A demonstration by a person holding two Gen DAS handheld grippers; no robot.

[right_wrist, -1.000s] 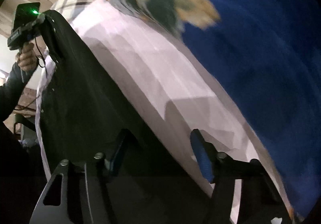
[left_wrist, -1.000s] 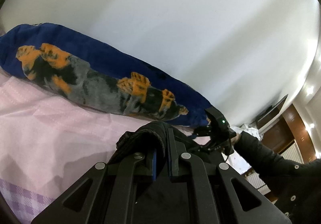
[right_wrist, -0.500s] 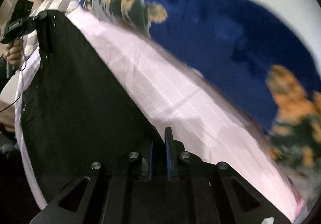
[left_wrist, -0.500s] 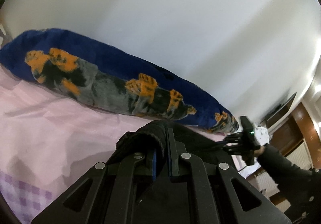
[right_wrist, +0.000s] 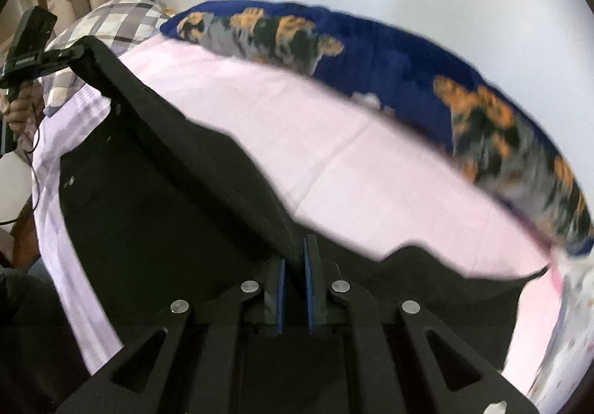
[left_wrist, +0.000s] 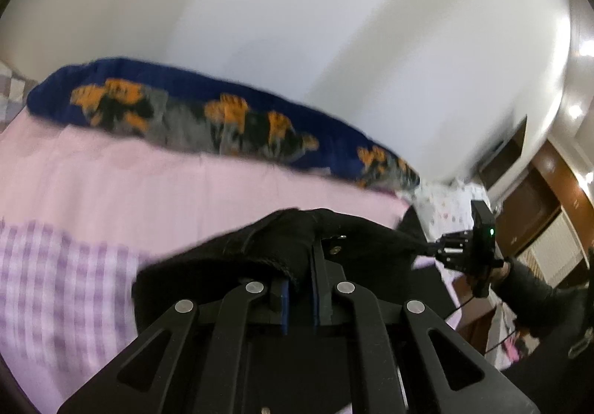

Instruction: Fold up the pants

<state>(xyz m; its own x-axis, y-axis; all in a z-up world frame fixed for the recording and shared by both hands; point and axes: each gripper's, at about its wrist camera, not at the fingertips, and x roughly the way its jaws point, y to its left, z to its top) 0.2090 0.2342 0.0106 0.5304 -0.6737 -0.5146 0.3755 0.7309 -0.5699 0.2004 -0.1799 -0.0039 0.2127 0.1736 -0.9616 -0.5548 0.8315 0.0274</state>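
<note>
The pants (right_wrist: 156, 199) I am working on are plain black, with a thick hemmed edge and a few small metal studs near one end. They are spread over the pink sheet (right_wrist: 334, 154) of the bed, one long edge lifted and pulled into a taut ridge between my two tools. Motion blur softens most of both views, so I cannot make out seams or pockets, and the lower part of the cloth vanishes behind the tool bodies. My left tongs (left_wrist: 299, 288) are clenched on a bunched fold of the fabric, which humps up over the fingers (left_wrist: 284, 306). My right tongs (right_wrist: 293, 284) are clamped on the other end of that edge, the cloth running from between the blue pads away toward the left tool at the far end. Beyond the pants lies a blue blanket (right_wrist: 389, 54) with orange and grey markings against the white wall (left_wrist: 334, 24).
</note>
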